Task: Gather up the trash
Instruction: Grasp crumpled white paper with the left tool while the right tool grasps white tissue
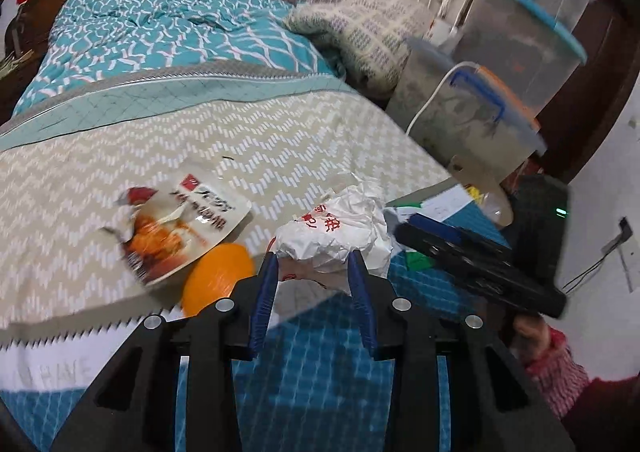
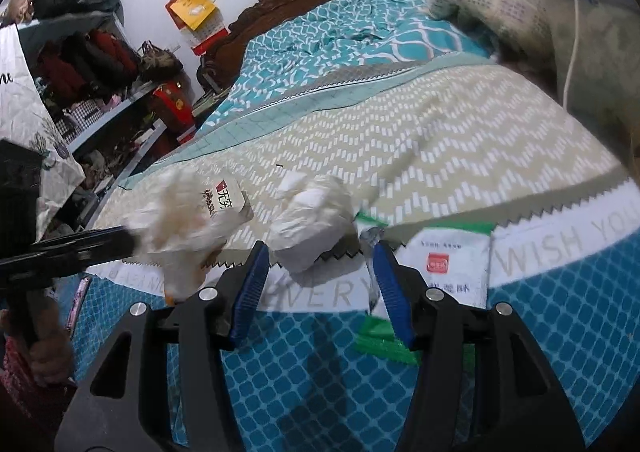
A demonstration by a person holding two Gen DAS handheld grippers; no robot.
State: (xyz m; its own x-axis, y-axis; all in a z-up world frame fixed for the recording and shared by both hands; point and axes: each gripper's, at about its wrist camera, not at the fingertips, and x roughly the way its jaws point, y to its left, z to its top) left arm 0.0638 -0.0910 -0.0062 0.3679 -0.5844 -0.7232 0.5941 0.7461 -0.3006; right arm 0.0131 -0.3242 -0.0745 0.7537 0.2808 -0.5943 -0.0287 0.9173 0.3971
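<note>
Bedroom scene, everything on a bed (image 1: 248,139) with a beige zigzag cover over a teal patterned quilt (image 1: 168,23). Front and centre sits the crumpled white bag (image 1: 340,228), a scrunched ball of thin plastic with red print, lumpy and creased, resting near the bed's front edge where the beige cover meets the white band with grey lettering. It has no clear long axis; it's just a rounded wad.

Left gripper (image 1: 314,264) hovers right at it, blue ribbed fingers (image 1: 266,288) spread apart, their tips either side of the wad's near edge; whether they touch it I cannot tell. Nothing is clamped.

Just left of the wad lies a flat glossy snack pouch (image 1: 180,228), torn open, printed with food and dark characters, its long side running diagonally away to the right. An orange round thing (image 1: 218,278) peeks from under its near corner.

From the right wrist view, the right gripper (image 2: 318,256) is wide open too, holding nothing, with the same white wad (image 2: 312,223) just ahead between its fingers. Beside its right finger lies a white packet with green edges (image 2: 448,264), flat, with a red square mark, resting on the white lettered band.

Further out: a knitted blanket (image 1: 360,35) heaped by the curtain and stacked clear plastic boxes (image 1: 520,35) with teal lids.
</note>
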